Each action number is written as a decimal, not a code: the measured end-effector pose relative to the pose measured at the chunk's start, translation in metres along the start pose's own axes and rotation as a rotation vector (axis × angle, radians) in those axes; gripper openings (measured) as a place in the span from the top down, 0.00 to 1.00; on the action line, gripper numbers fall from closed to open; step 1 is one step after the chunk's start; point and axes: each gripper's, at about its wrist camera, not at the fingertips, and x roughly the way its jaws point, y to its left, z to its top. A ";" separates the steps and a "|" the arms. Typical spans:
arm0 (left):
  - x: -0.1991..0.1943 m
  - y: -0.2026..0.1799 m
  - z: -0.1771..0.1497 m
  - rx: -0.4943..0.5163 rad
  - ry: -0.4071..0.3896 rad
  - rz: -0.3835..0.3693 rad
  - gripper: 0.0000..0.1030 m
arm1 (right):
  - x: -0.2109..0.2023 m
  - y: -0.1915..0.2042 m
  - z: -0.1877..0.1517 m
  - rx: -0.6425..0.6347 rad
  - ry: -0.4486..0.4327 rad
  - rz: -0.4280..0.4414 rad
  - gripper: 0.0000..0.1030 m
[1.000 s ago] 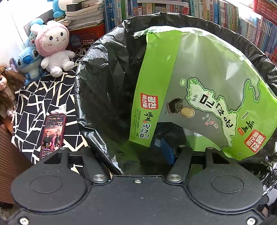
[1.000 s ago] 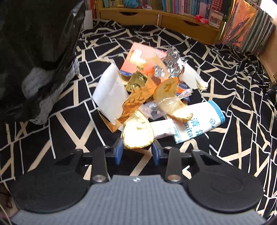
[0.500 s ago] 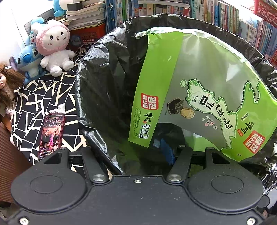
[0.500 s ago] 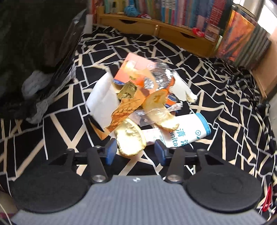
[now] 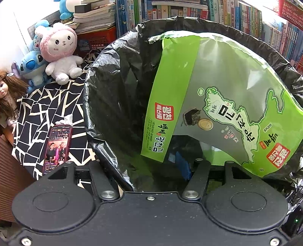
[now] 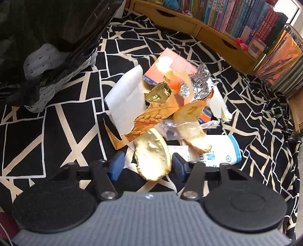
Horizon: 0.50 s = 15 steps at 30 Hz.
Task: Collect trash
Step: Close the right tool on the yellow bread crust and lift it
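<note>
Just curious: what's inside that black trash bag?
A big green seaweed packet leans inside the black trash bag, top poking out. It hides much of the dark bottom.

A lived-in room of a home, perhaps a bedroom or study. Packed bookshelves (image 5: 189,11) line the wall, with a low wooden shelf unit with drawers (image 6: 191,24) below more books. Plush toys, among them a pink-hooded bunny (image 5: 59,52) and a blue one (image 5: 31,67), sit beside a doll (image 5: 7,94) on a black cloth with cream lines (image 6: 56,132). A smartphone (image 5: 56,149) lies nearby.
</note>
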 end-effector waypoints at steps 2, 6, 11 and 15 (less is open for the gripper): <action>0.000 0.000 0.000 -0.001 0.001 0.001 0.42 | 0.000 0.000 -0.001 0.012 0.005 0.005 0.54; 0.000 0.000 0.000 -0.001 0.000 0.001 0.42 | -0.007 -0.006 -0.004 0.048 -0.020 0.007 0.72; 0.000 0.001 0.000 -0.002 -0.001 0.000 0.42 | -0.014 -0.016 -0.005 0.106 -0.026 0.014 0.81; 0.000 0.000 0.001 -0.001 -0.001 -0.003 0.42 | -0.017 -0.018 -0.008 0.107 -0.017 0.021 0.80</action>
